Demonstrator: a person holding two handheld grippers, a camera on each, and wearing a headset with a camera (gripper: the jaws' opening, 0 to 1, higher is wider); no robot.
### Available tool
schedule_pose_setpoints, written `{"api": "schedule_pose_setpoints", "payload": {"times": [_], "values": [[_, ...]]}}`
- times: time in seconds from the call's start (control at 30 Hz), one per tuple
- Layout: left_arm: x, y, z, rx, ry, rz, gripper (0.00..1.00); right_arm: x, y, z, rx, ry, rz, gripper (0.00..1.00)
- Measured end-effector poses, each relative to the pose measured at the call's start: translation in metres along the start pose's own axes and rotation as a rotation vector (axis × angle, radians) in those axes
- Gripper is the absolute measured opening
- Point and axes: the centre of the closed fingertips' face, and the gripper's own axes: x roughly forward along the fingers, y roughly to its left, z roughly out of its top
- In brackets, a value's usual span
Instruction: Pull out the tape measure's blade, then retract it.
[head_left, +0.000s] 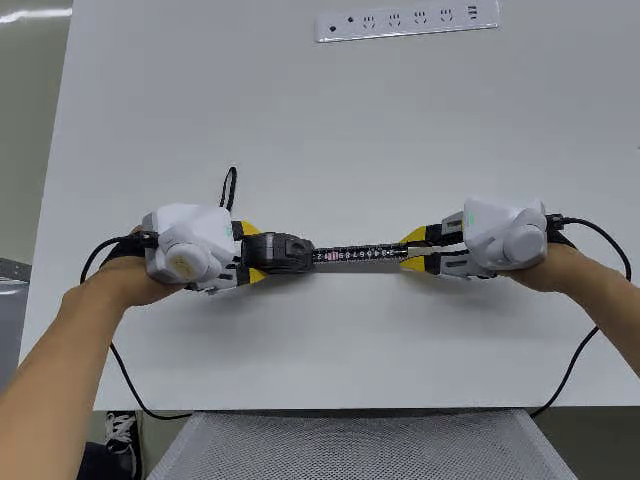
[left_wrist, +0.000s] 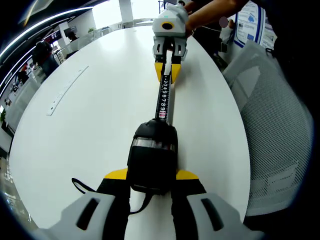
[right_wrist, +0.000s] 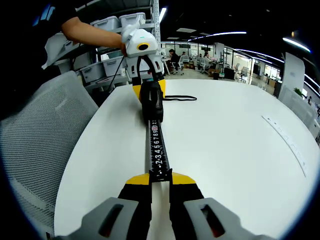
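As right tongs (right_wrist: 160, 178) pinch its tip, the blade (right_wrist: 156, 145) reads 23456789.

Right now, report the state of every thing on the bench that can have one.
Tape measure case: clamped between the left gripper's jaws.
Blade: pulled partway out, straight, end pinched by the right gripper.
Left gripper: shut on the case.
Right gripper: shut on the blade's end.
Wrist strap: slack on the table.
Power strip: nothing plugged in.
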Motion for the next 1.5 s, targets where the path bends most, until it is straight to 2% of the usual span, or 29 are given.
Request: {"api": "schedule_pose_setpoints", "payload": {"times": [1.5], "values": [[0.000, -0.001, 0.002, 0.004, 0.007, -0.001, 0.27, -0.022, -0.007, -0.016, 0.001, 0.018, -0.004, 0.10]]}}
